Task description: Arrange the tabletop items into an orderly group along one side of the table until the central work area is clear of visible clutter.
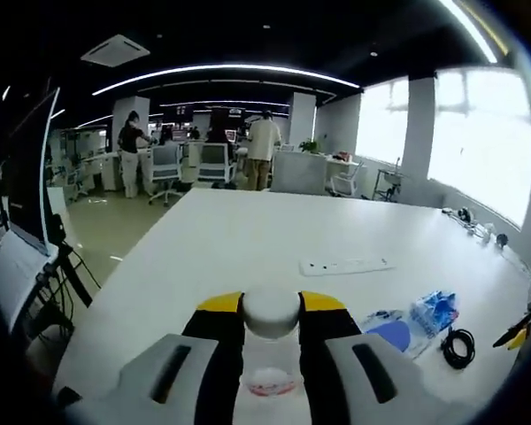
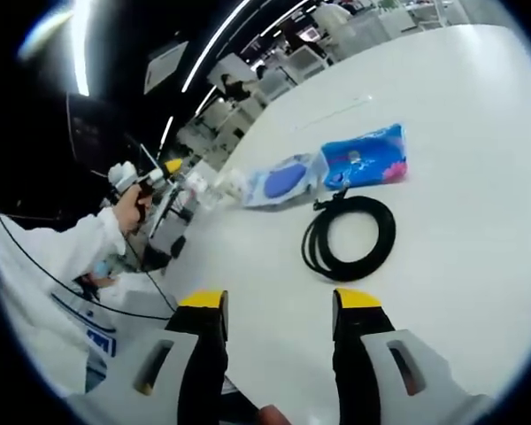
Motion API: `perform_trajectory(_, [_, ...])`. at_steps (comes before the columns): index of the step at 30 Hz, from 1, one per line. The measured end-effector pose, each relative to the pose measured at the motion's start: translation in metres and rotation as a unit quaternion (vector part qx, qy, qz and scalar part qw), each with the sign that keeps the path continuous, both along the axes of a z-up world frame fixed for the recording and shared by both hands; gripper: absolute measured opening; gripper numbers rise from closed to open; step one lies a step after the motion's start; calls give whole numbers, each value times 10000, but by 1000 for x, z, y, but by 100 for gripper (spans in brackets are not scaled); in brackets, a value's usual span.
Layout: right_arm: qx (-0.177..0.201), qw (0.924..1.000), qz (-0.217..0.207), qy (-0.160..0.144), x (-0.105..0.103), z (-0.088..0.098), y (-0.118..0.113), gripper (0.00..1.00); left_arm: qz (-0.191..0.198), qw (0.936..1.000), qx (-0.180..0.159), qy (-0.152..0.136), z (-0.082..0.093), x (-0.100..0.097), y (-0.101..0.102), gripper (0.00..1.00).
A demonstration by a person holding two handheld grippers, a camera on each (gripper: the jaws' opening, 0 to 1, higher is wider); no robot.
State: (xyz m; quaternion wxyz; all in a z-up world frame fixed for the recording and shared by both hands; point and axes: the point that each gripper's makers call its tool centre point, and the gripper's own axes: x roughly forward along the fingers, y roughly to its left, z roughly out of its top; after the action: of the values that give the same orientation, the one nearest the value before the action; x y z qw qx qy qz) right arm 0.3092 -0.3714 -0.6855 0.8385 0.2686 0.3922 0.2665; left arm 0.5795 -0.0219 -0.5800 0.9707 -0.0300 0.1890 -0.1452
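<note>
L gripper [image 1: 271,312] fingers grip clear white-capped plastic bottle [image 1: 271,341]; R gripper [image 2: 279,305] fingers open below coiled black cable [image 2: 349,237], frame centre.

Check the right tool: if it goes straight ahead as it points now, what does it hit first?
Probably the coiled black cable on the white table, ahead of the open right tool. Beyond it lies the blue packet. Depth is uncertain.
</note>
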Motion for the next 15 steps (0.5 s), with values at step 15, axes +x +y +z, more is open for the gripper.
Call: perform_trajectory(15, [-28,9999,90,78,-2,-5,8,46,-168,9998,56,49,-12,16,-7,21])
